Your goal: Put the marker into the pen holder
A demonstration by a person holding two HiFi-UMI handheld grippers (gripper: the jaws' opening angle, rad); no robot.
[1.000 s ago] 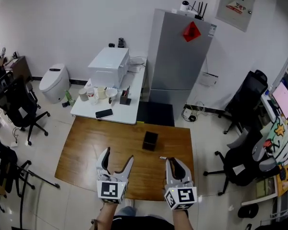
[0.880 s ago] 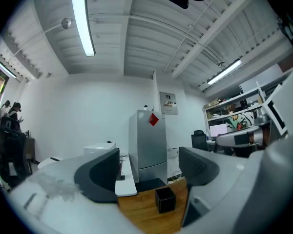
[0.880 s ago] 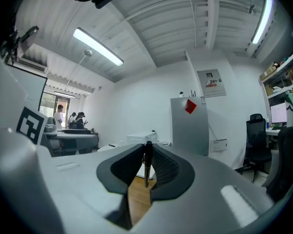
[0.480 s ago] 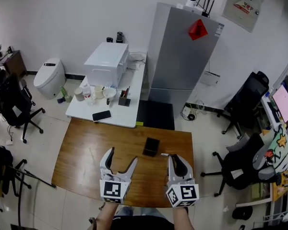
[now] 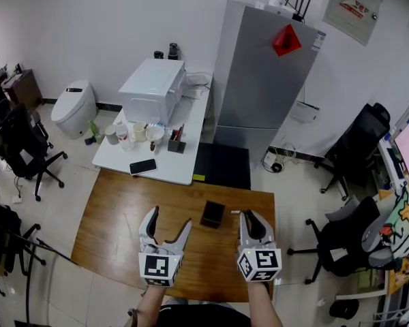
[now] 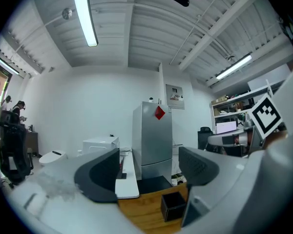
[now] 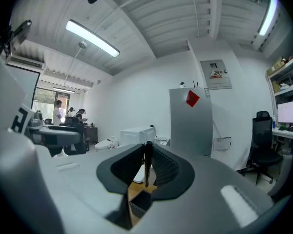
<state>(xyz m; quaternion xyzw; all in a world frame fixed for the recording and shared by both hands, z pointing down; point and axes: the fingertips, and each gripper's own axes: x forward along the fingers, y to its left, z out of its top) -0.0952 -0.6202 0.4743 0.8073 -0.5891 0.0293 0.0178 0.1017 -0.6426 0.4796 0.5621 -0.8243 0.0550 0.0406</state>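
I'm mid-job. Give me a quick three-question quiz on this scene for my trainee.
1. True or false: the left tool is clamped on something.
2. Which holds the slim dark marker? A: the left tool. B: the right tool.
3. Fill in: the black square pen holder stands on the brown wooden ____.
Key: 1 false, its jaws stand apart and empty; 2 B; 3 table.

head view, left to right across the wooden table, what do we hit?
left gripper → pen holder → right gripper, jaws shut on the marker
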